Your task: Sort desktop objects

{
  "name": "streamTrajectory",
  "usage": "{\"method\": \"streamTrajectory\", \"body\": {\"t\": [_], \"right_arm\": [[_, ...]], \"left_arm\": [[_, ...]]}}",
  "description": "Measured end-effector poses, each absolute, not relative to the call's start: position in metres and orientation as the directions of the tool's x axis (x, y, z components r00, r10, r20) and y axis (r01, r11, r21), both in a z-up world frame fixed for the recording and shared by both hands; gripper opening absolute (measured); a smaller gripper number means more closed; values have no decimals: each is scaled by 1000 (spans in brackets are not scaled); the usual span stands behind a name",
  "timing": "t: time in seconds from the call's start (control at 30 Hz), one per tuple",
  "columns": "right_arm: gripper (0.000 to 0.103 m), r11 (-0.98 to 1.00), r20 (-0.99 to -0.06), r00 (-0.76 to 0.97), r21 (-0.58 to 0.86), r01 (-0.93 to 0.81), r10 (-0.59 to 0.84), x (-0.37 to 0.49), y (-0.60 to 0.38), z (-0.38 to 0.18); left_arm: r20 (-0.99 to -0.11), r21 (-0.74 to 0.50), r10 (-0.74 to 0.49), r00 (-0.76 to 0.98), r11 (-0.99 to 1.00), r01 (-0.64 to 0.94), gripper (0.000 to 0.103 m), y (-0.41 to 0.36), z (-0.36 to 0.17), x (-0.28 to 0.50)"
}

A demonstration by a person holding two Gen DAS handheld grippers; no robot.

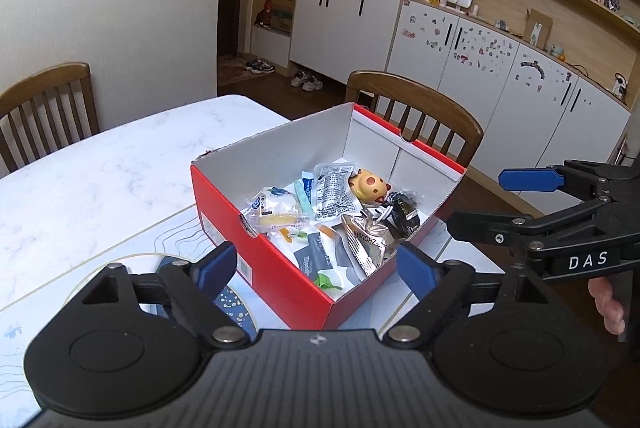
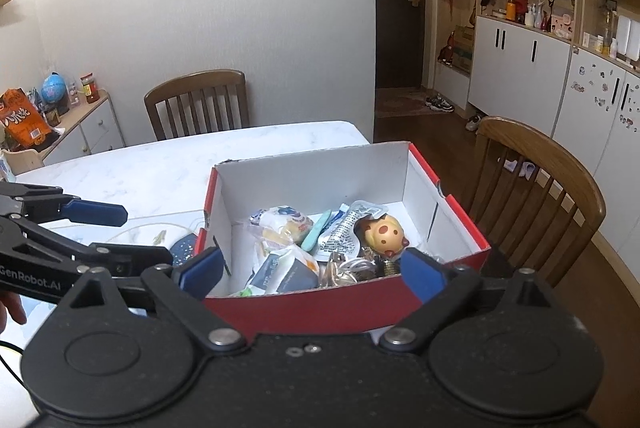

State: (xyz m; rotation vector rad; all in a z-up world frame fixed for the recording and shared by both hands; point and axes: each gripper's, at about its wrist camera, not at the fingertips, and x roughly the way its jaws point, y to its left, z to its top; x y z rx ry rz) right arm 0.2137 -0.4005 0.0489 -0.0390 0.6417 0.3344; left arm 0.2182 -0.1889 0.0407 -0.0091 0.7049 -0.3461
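Note:
A red shoe box (image 1: 280,260) with a white inside stands on the table near its right edge. In it lie several small things: a yellow spotted toy (image 1: 370,183), a printed clear packet (image 1: 332,195), a silver snack bag (image 1: 368,240) and a wrapped bun (image 1: 272,207). My left gripper (image 1: 316,266) is open over the box's near corner, with nothing gripped. My right gripper (image 1: 496,203) hangs open at the box's right side. The right wrist view shows the box (image 2: 312,302) below my open right gripper (image 2: 314,272), the toy (image 2: 386,234), and the left gripper (image 2: 132,234) open to the left.
The white marble table (image 1: 100,179) carries a pale placemat (image 1: 160,244) with a dark blue speckled dish (image 2: 182,248) and a small scrap (image 2: 160,236) left of the box. Wooden chairs (image 1: 420,107) stand at the far and right sides. A hand (image 1: 608,304) shows behind the right gripper.

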Motion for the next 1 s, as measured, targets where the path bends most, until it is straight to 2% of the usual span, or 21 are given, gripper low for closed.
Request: {"method": "streamTrajectory", "body": {"t": [0.13,0.57,1.0], "right_arm": [[97,948,-578,761,70,-312,293,206,-399,50],[99,953,-559,780,66,-295,280,190,-400,51],[99,953,-548,786,81,-292,287,184,-400,52]], "left_arm": [[-622,-111,-308,720,945,309,101,-187,42,210],[-602,-133,-321,731,943,304,102,-183,41,191],[-588,-78,-278,759,954,288,102,-188,44,180]]}}
